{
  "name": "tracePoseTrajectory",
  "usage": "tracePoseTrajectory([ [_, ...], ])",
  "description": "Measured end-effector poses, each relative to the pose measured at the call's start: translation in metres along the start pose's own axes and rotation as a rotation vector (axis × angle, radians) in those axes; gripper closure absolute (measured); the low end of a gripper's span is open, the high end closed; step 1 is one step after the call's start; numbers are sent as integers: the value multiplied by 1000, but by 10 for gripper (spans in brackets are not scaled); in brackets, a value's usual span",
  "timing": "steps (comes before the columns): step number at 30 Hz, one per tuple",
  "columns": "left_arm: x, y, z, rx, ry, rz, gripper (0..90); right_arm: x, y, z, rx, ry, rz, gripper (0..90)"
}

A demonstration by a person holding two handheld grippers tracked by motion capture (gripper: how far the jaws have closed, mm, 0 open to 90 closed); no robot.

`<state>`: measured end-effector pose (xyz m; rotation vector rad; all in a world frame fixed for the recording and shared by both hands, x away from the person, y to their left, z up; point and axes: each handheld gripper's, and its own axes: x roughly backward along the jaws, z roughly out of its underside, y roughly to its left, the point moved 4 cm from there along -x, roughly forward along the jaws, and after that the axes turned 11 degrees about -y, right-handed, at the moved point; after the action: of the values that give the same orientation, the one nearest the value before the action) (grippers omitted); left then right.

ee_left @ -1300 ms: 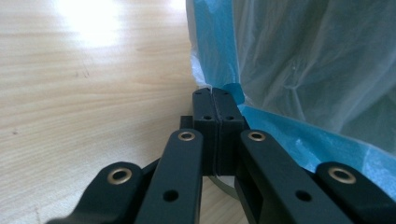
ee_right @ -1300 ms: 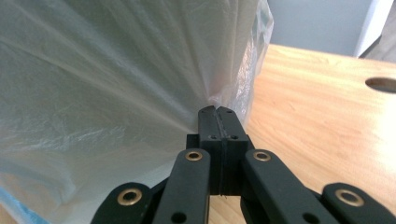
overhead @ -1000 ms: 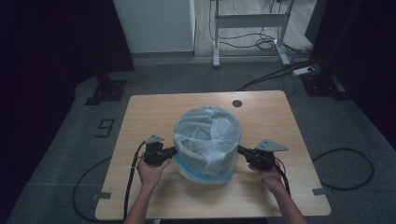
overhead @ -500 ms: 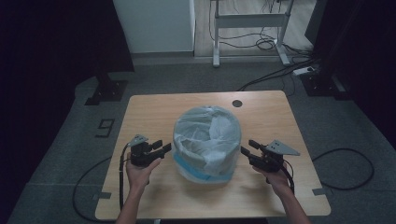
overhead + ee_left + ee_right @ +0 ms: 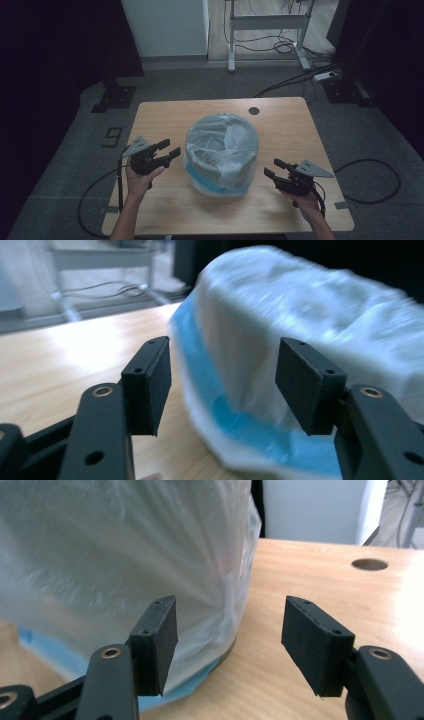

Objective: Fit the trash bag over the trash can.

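Observation:
A round bin lined with a translucent white bag [image 5: 222, 150] that has a blue hem stands in the middle of the wooden table [image 5: 285, 120]. My left gripper [image 5: 170, 148] hovers a short way off the bag's left side, raised above the table. Its jaws have just been opening and have nothing between them. In the left gripper view the bag [image 5: 310, 325] lies beyond the open left gripper [image 5: 222, 385]. My right gripper [image 5: 272, 168] stands off the bag's right side, low over the table. Its jaws have just been opening too. The right gripper [image 5: 230, 640] has nothing between its jaws, with the bag [image 5: 125, 555] ahead on the left.
A round cable hole [image 5: 254, 110] sits near the table's far edge. Beyond the table, on the floor, are a white desk frame [image 5: 265, 22], cables and a power strip [image 5: 325, 76]. A black stand base [image 5: 114, 97] lies at the far left.
Both grippers were shut at the bag's sides. They have opened and drawn outward away from it, and the left one has also risen. The bag has stayed in place.

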<state>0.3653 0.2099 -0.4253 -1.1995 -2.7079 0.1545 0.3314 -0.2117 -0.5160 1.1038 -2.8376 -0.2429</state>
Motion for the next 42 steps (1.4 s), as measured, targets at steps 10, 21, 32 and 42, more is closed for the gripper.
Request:
tracePoseTrajectory([
  [10,-23,-13,-39,-44,-41,216,359,9,2,9,-25,14,-60,371],
  [21,-33,-11,-45,-19,-40,291,364,13,-3,13,-56,11,-51,371],
  [32,-56,-8,-65,-3,-31,373,365,12,-4,15,-55,20,-46,371],
  [42,-88,-23,-75,-59,71,439,364,11,-3,18,-52,33,-48,371],
])
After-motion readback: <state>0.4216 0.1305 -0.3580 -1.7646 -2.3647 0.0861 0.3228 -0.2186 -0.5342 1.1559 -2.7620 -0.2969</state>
